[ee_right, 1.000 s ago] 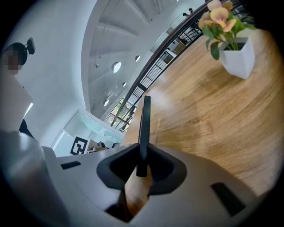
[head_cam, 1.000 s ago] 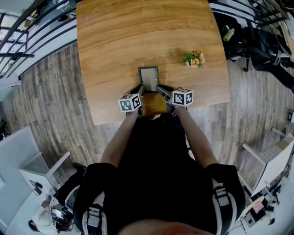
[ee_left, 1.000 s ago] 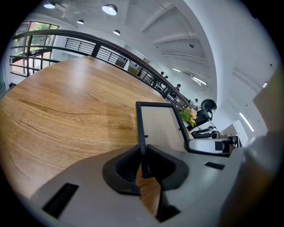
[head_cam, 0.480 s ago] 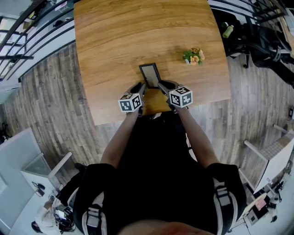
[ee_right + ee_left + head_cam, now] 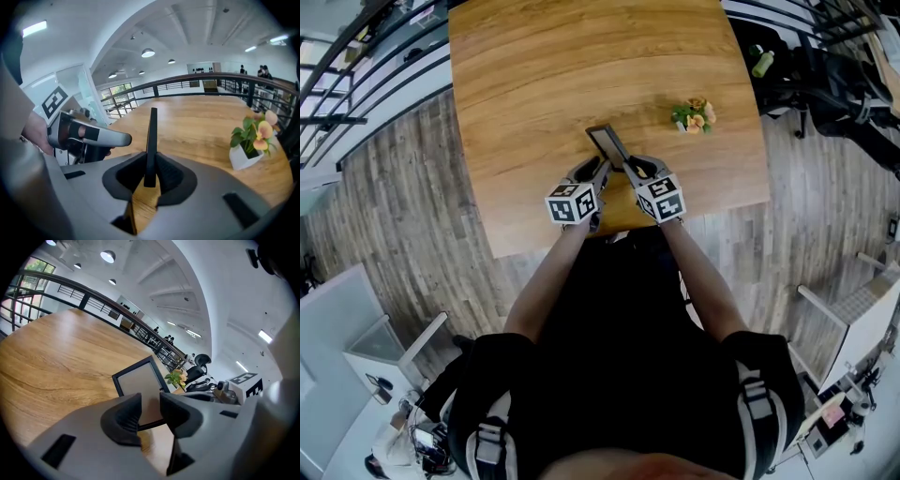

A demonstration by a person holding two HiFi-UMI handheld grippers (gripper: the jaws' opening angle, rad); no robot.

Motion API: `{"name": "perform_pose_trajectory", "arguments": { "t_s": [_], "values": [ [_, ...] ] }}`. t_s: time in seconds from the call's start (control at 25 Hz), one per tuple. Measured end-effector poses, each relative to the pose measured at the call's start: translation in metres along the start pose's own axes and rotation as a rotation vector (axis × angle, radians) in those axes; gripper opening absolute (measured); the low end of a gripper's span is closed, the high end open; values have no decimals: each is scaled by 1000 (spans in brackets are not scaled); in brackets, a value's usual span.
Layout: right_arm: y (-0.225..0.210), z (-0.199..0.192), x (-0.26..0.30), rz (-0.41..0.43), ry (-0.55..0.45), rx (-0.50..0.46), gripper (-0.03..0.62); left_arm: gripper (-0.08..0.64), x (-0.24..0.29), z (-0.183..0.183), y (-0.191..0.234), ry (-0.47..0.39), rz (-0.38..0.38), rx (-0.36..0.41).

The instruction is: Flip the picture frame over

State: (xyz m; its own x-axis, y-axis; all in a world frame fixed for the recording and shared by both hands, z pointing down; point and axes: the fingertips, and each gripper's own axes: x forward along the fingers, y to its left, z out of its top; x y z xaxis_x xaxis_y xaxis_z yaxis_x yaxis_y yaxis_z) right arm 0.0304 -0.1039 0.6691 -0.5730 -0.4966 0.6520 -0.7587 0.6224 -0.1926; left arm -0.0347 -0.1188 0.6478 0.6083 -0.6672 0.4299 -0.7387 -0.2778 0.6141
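Note:
The black picture frame [image 5: 607, 144] with a pale grey panel is raised off the wooden table [image 5: 534, 75] near its front edge, tilted up on its side. My right gripper [image 5: 630, 169] is shut on the frame's near edge. In the right gripper view the frame [image 5: 151, 136] stands edge-on between the pads of that gripper [image 5: 150, 176]. My left gripper [image 5: 599, 172] sits just left of the frame, jaws opening. In the left gripper view the frame [image 5: 140, 383] shows beyond the left gripper [image 5: 150, 405], with neither pad pressing on it.
A small white pot of orange flowers [image 5: 696, 116] stands on the table to the right of the frame, also seen as the flower pot [image 5: 248, 140] in the right gripper view. A black railing and chairs lie beyond the table's far and right sides.
The frame went from lying flat to tilted up on edge as my right gripper rolled and rose. My left gripper let go, opened and lifted.

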Motion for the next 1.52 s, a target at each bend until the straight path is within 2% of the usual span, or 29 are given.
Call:
{"name": "perform_pose_trajectory", "arguments": {
  "t_s": [0.2,0.32,0.48,0.56,0.72,0.92,1.08,1.24,1.4,1.52],
  "values": [
    [-1,18,-4,-89,-5,-144,75,126,3,7,-5,-6,-10,5],
    [-2,14,-2,-117,27,-223,75,126,5,5,-5,4,-10,-12],
    [18,11,3,-96,53,-369,77,126,2,5,-3,6,6,-6],
    [30,10,6,-71,53,-406,77,126,2,6,0,7,22,-13],
    [41,10,10,-47,51,-398,78,146,-1,3,11,17,62,-57],
    [47,8,13,-36,59,-470,81,179,-2,4,16,2,65,-170],
    [54,5,14,-37,58,-494,83,181,-1,1,20,27,98,-156],
    [64,2,14,20,47,-511,93,186,0,-2,27,39,126,-184],
    [69,-1,14,85,25,-458,109,184,1,-3,30,45,135,-211],
    [74,-3,12,124,7,-397,122,149,1,-6,30,47,112,-262]
  ]
}}
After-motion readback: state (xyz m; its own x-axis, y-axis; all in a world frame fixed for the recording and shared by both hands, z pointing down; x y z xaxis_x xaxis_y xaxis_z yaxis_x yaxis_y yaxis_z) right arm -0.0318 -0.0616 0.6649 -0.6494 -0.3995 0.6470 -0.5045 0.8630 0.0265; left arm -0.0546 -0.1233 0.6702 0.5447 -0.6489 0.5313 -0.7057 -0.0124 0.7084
